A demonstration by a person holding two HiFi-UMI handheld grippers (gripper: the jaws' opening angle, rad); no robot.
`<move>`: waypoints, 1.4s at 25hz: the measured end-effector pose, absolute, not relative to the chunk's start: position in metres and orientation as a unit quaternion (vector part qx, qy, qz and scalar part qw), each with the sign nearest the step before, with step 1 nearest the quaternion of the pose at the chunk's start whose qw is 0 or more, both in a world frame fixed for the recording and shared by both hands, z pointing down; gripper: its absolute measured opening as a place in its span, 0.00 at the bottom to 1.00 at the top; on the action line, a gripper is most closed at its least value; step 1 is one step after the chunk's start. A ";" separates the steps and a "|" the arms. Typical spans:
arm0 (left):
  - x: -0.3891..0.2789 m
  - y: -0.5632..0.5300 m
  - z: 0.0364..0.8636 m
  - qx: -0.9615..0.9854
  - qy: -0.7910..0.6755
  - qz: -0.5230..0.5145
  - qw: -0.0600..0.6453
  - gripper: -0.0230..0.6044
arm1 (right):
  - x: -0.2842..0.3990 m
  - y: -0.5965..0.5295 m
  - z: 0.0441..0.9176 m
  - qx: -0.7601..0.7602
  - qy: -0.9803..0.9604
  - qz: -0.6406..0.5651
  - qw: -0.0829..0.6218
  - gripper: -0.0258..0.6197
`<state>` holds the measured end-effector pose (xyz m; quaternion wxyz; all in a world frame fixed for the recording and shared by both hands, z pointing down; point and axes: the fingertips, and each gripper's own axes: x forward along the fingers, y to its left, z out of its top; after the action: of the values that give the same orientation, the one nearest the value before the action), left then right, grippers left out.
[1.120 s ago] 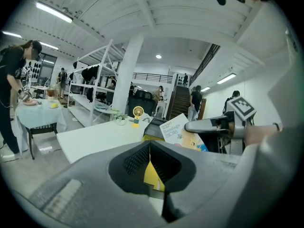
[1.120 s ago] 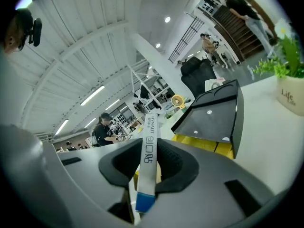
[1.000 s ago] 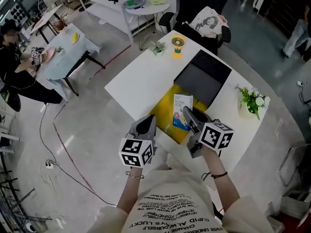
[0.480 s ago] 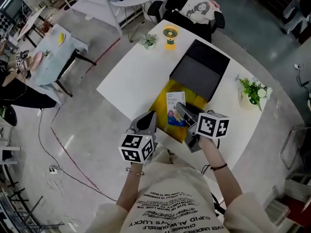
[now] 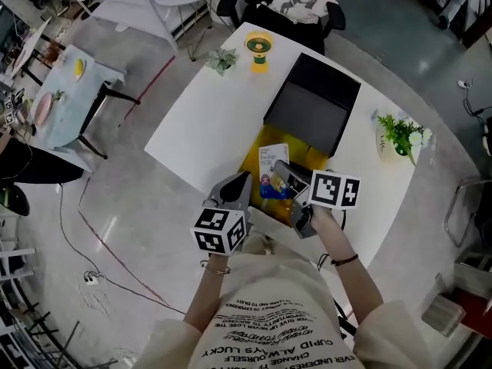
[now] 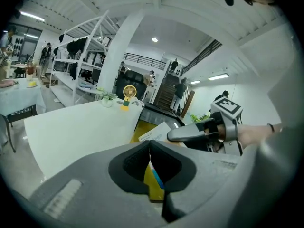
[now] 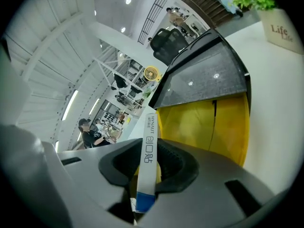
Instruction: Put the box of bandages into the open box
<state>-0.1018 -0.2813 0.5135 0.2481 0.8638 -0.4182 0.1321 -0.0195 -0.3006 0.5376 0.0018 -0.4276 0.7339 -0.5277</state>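
Observation:
The open box [image 5: 317,158] lies on the white table [image 5: 207,121], yellow inside, with its dark grey lid [image 5: 311,114] folded back. The bandage box [image 5: 269,164], white with blue print, hangs over the near part of the yellow inside. My right gripper [image 5: 280,174] is shut on it. In the right gripper view its thin white edge [image 7: 151,127] stands between the pads of that gripper [image 7: 148,151], with the yellow inside [image 7: 209,122] beyond. My left gripper [image 5: 240,181] hovers at the table's near edge, shut and empty [image 6: 149,144].
At the table's far end stand a small yellow fan [image 5: 259,48] and a little plant [image 5: 221,58]. A potted plant in a white pot [image 5: 398,133] is at the right edge. Chairs stand behind the table, and another table [image 5: 69,91] is off to the left.
The head view has shifted, so the table sits higher and further left. The right gripper keeps its hold on the bandage box over the yellow inside. The left gripper has barely moved.

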 end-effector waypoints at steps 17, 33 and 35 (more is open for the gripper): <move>-0.105 -0.292 0.510 0.871 -0.405 0.134 0.243 0.07 | -0.022 -0.303 0.555 -0.450 0.706 -0.538 -0.095 0.18; -0.105 -0.287 0.508 0.873 -0.403 0.134 0.238 0.07 | -0.037 -0.304 0.573 -0.470 0.712 -0.467 -0.232 0.30; -0.105 -0.287 0.508 0.873 -0.405 0.134 0.237 0.07 | -0.038 -0.305 0.574 -0.474 0.715 -0.453 -0.244 0.32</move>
<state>-0.1052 -0.2867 0.5080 0.2375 0.8729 -0.4048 0.1336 -0.0379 -0.3054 0.5741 -0.2435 -0.4745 0.7145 -0.4528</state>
